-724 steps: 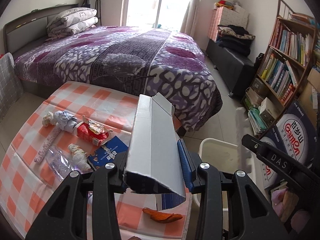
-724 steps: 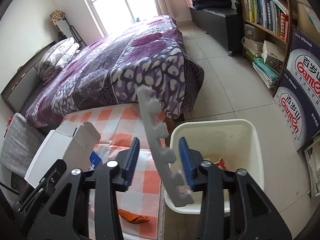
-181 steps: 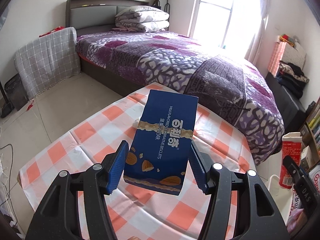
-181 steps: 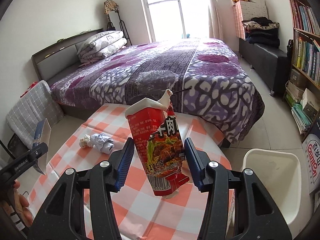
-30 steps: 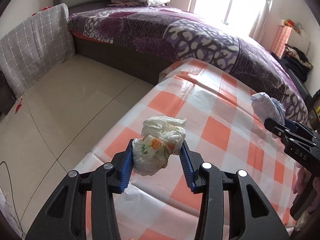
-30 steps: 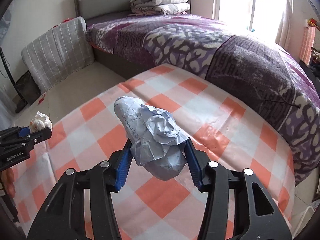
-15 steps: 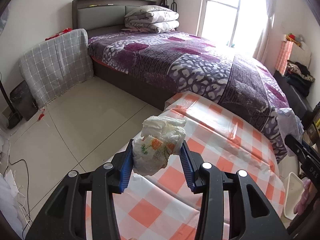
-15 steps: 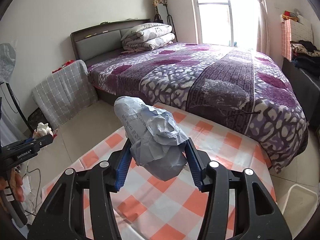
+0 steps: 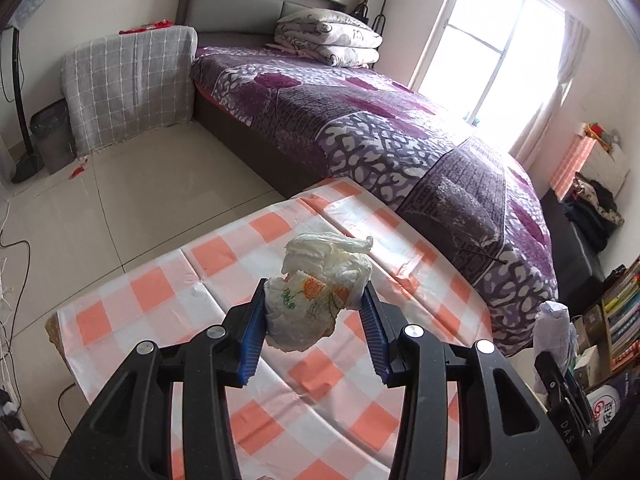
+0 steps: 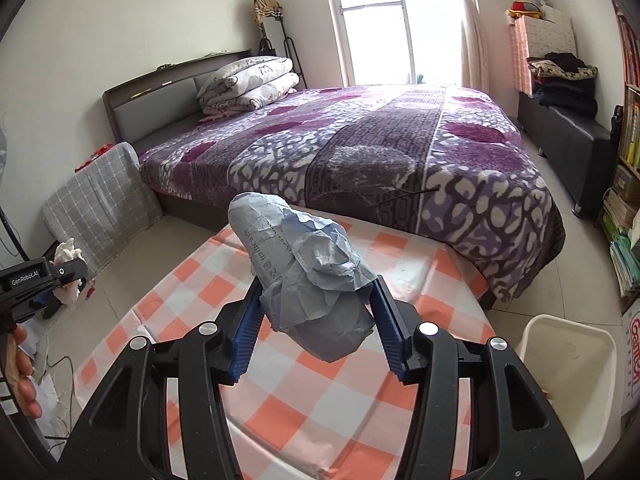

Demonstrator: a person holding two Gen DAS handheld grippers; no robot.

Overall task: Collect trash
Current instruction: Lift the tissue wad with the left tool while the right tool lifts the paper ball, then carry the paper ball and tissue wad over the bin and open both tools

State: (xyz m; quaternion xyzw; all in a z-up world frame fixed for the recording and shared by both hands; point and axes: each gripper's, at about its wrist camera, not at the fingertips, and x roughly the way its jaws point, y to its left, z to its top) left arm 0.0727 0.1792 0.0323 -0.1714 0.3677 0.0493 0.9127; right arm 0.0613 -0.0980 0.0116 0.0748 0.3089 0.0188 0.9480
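Note:
My left gripper point(image 9: 314, 320) is shut on a crumpled white wrapper with orange and green print point(image 9: 320, 292), held above the orange-and-white checked table point(image 9: 208, 280). My right gripper point(image 10: 316, 320) is shut on a crumpled blue-grey paper wad point(image 10: 308, 272), also held above the table point(image 10: 304, 408). The white trash bin point(image 10: 568, 364) stands on the floor at the table's right end. In the left wrist view the right gripper with its wad point(image 9: 554, 328) shows at the right edge. In the right wrist view the left gripper with its wrapper point(image 10: 70, 256) shows at the left edge.
A bed with a purple patterned cover point(image 10: 380, 148) stands just beyond the table. A grey checked covered item point(image 9: 128, 84) stands left of the bed. Bookshelves point(image 10: 628, 168) and a dark bench with clothes point(image 10: 568, 128) line the right wall. Cables point(image 9: 12, 248) lie on the floor at the left.
Both grippers have lifted and swung right while holding their trash. The table now lies lower in both views, and the white bin shows more fully in the right wrist view.

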